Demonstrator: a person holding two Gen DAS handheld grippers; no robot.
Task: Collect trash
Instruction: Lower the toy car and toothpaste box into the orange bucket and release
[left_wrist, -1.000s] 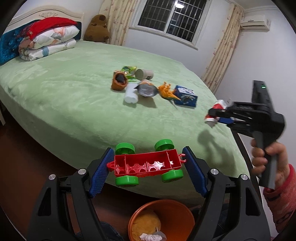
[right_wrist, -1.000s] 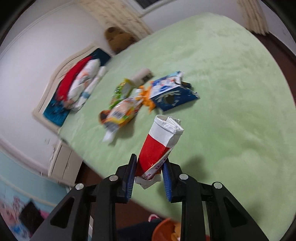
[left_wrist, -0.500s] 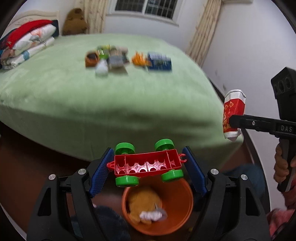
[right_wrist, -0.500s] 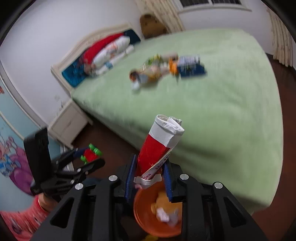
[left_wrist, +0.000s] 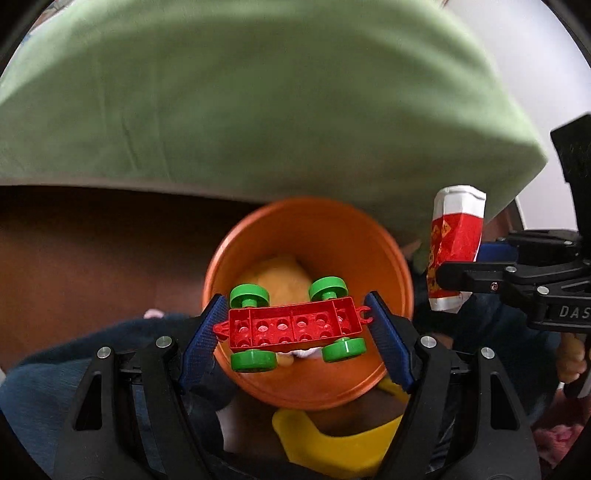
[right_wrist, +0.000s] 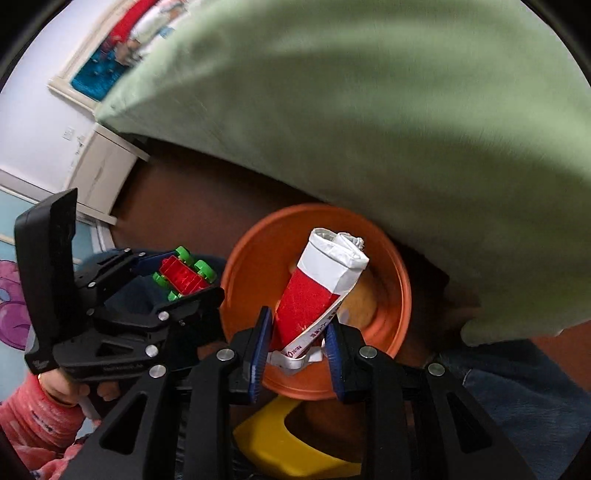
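My left gripper (left_wrist: 295, 325) is shut on a red toy brick car with green wheels (left_wrist: 293, 324) and holds it over the open orange bin (left_wrist: 332, 240). The car also shows in the right wrist view (right_wrist: 183, 275). My right gripper (right_wrist: 297, 341) is shut on a crumpled red and white carton (right_wrist: 321, 288) and holds it upright above the same bin (right_wrist: 255, 258). In the left wrist view the carton (left_wrist: 456, 243) hangs just right of the bin rim. Yellowish and white trash lies inside the bin.
The green bed cover (left_wrist: 258, 92) hangs down just behind the bin. A yellow object (left_wrist: 332, 443) lies on the floor in front of the bin. A white nightstand (right_wrist: 99, 173) stands at the left by the headboard.
Both grippers have swung down from the bed to above the orange bin, each still holding its item. The trash on the bed has left the view.
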